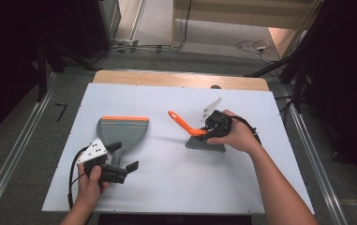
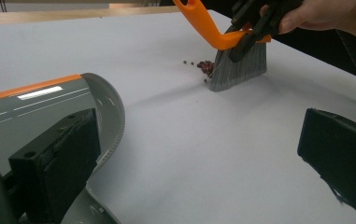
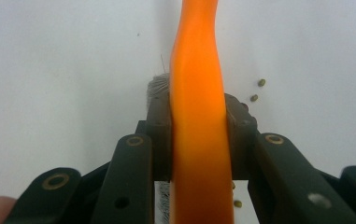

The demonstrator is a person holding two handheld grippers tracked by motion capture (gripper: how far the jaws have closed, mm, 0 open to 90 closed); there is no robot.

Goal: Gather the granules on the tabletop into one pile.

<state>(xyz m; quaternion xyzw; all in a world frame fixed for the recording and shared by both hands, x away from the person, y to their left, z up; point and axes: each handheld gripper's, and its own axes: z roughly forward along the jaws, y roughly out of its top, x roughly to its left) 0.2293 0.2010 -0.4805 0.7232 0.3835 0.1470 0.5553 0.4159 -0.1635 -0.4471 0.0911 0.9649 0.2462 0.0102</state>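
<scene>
Clamping the orange handle of the brush point(image 1: 199, 136), the right gripper point(image 1: 212, 127) holds its grey bristles on the desk point(image 1: 167, 183), right of the dustpan point(image 1: 121, 131). Small beans point(image 2: 205, 66) lie against the bristles. The left gripper point(image 1: 120, 169) stands released around the dustpan's handle. No legible writing appears.

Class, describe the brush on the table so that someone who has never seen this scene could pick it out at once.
Start at the white table and look right of its middle, where the right gripper is shut on a handle. That is the brush: grey bristles on the table, with a curved orange handle rising up and to the left. The dustpan to its left is flat and wide, with just an orange strip.
</scene>
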